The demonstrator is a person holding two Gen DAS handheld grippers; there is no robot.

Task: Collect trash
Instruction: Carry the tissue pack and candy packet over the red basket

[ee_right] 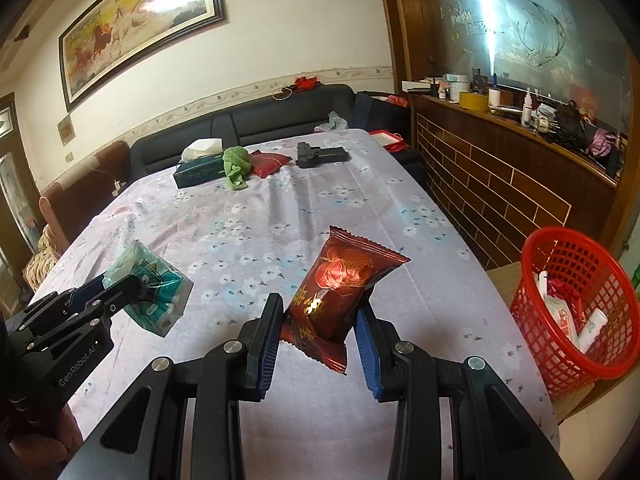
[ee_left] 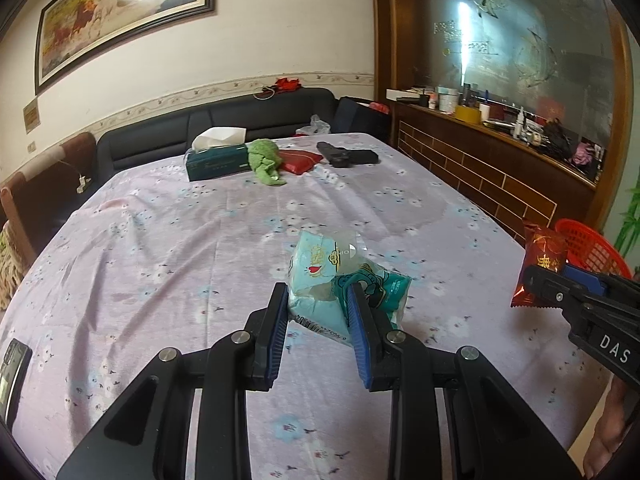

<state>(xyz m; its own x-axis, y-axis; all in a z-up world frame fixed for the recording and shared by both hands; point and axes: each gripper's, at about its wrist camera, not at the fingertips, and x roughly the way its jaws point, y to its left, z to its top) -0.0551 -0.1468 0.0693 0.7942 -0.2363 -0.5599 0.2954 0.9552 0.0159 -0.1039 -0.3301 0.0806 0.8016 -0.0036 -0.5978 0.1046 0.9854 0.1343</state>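
Observation:
My left gripper point(ee_left: 318, 294) is shut on a teal tissue pack point(ee_left: 332, 276), held above the floral tablecloth. The same pack point(ee_right: 150, 292) shows at the left of the right wrist view, clamped in the left gripper point(ee_right: 120, 290). My right gripper point(ee_right: 320, 308) is shut on a dark red snack wrapper point(ee_right: 340, 292) with a gold rose print. That wrapper point(ee_left: 540, 264) and the right gripper point(ee_left: 548, 280) appear at the right edge of the left wrist view. A red mesh basket point(ee_right: 576, 300) stands right of the table with several pieces of trash inside.
At the table's far end lie a green tissue box point(ee_left: 218, 160), a green cloth point(ee_left: 264, 160), a red pouch point(ee_left: 300, 160) and a black object point(ee_left: 346, 154). A phone point(ee_left: 12, 380) lies at the near left. A dark sofa point(ee_left: 216, 124) and a wooden counter point(ee_left: 500, 160) border the table.

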